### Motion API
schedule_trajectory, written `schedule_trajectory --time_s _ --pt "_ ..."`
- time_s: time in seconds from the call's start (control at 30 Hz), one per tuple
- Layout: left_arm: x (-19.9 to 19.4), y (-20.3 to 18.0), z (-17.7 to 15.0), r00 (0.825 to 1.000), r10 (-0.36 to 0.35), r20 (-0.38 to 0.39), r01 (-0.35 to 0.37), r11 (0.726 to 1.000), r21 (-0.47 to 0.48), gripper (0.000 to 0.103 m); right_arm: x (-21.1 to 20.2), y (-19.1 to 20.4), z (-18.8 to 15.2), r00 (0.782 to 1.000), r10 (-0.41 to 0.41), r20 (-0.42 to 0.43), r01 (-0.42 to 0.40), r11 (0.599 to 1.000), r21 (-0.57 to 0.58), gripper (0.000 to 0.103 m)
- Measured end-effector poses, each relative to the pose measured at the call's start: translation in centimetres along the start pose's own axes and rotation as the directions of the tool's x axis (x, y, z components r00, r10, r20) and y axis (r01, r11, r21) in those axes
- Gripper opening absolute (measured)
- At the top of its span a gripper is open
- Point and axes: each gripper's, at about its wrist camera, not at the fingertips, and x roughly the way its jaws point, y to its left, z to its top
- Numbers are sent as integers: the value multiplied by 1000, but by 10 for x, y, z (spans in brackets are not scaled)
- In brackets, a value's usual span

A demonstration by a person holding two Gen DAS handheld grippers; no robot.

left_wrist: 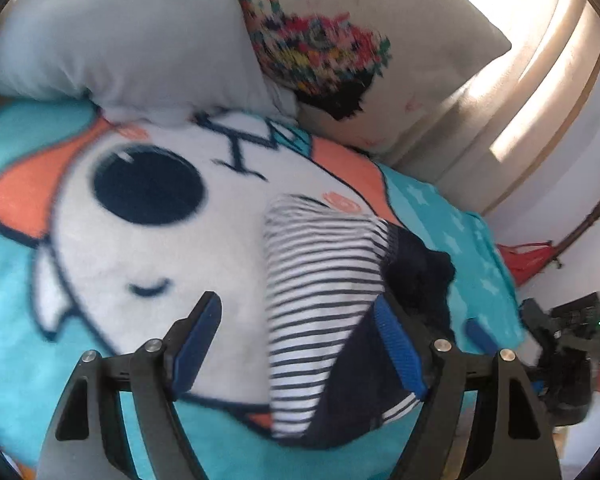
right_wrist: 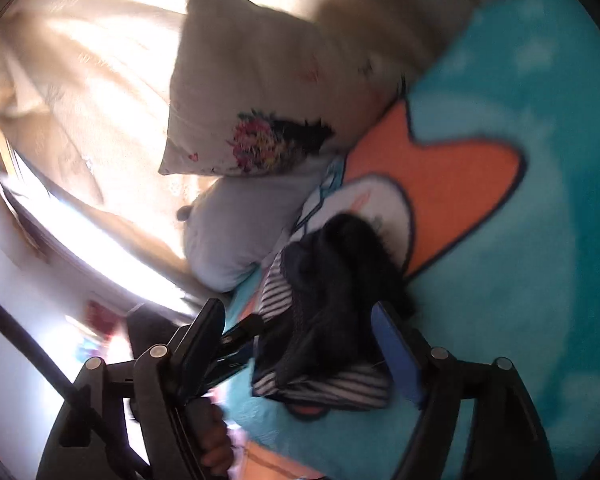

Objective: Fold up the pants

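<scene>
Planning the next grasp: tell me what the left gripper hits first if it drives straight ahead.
Most likely the pants: their striped cloth lies between the open jaws of the left gripper, on the blanket. Depth is unclear, so the gap before contact can't be judged.

A home bedroom: a cartoon fleece blanket (left_wrist: 100, 240), pillows (left_wrist: 112, 40) and sunlit curtains (right_wrist: 80, 80)

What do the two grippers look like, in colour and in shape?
The left gripper and the right gripper look the same: black angular linkage frames with round silver pins at the joints, and two flat fingers faced with ribbed blue pads. No cables or markings show.
</scene>
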Motion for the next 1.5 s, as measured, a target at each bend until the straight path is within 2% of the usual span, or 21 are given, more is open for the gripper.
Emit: schedule_trajectory --time_s 0.13,0.23,0.3,0.5,0.63,0.7,0.73,0.8,0.83,1.0,1.17,1.5 --pt "-17 -1 -2 990 125 65 -128 991 35 79 -8 24 2 994 -96 44 100 988 -117 81" --pt "-24 -4 -6 965 235 118 -246 966 83 79 0 39 -2 982 -177 73 188 959 -211 81" --pt "-26 -7 -8 951 279 134 -294 949 112 80 4 49 -8 969 -228 90 244 930 -275 82" --pt "-29 -12 -10 944 297 147 -318 936 150 83 2 68 -25 929 -338 150 369 824 -429 83" --pt "-26 -16 -11 941 308 142 -330 928 172 83 -8 79 -20 896 -383 225 444 749 -491 83" --pt "-26 -17 -11 941 308 139 -329 928 176 83 -12 88 -15 865 -416 279 500 683 -532 84" --pt "-26 -17 -12 941 308 138 -330 927 177 83 -13 94 -14 840 -437 322 541 629 -558 85" --pt "-25 -17 -13 941 310 133 -331 927 177 83 -14 102 -14 821 -449 353 568 578 -586 90" --pt "-24 -16 -13 942 311 129 -330 927 176 83 -13 104 -16 825 -443 351 562 572 -598 90" --pt "-21 -14 -14 941 320 111 -335 925 179 83 2 96 -31 865 -429 259 490 618 -615 91" --pt "-17 -12 -14 939 328 104 -342 922 179 83 14 84 -40 872 -444 205 470 643 -605 91" --pt "-14 -10 -14 939 331 90 -342 922 180 83 11 71 -34 880 -444 172 458 693 -557 91"
